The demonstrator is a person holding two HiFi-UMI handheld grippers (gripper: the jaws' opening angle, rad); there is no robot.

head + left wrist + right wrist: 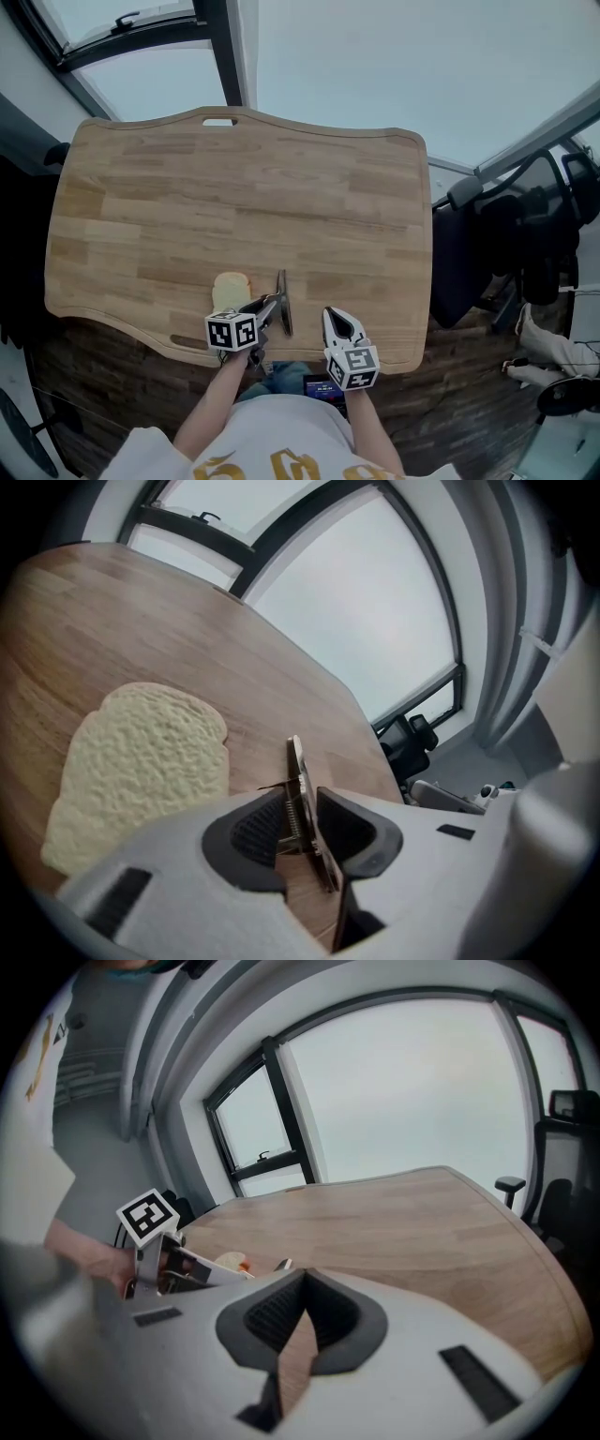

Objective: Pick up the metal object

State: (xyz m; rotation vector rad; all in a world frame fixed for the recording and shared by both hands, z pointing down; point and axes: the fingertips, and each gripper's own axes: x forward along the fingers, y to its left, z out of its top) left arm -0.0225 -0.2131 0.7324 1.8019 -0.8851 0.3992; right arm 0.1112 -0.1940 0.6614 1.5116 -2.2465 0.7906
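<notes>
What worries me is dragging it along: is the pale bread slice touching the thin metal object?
Apart. The left gripper view shows a strip of bare wooden tabletop between the pale bread slice and the thin metal object.

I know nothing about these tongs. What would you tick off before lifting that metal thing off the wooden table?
1. Is the metal object between the left tongs: ok, it sits between the jaws.
2. Pads touching it on both sides: ok, judging by the left gripper view.
3. Is the bread slice out of the grip: ok, it lies beside the object on the table, not between the jaws.
4. Are the right tongs out of the way: ok, they are shut, empty and off to the side.
5. Grip firm enough to lift: cannot tell.
</notes>
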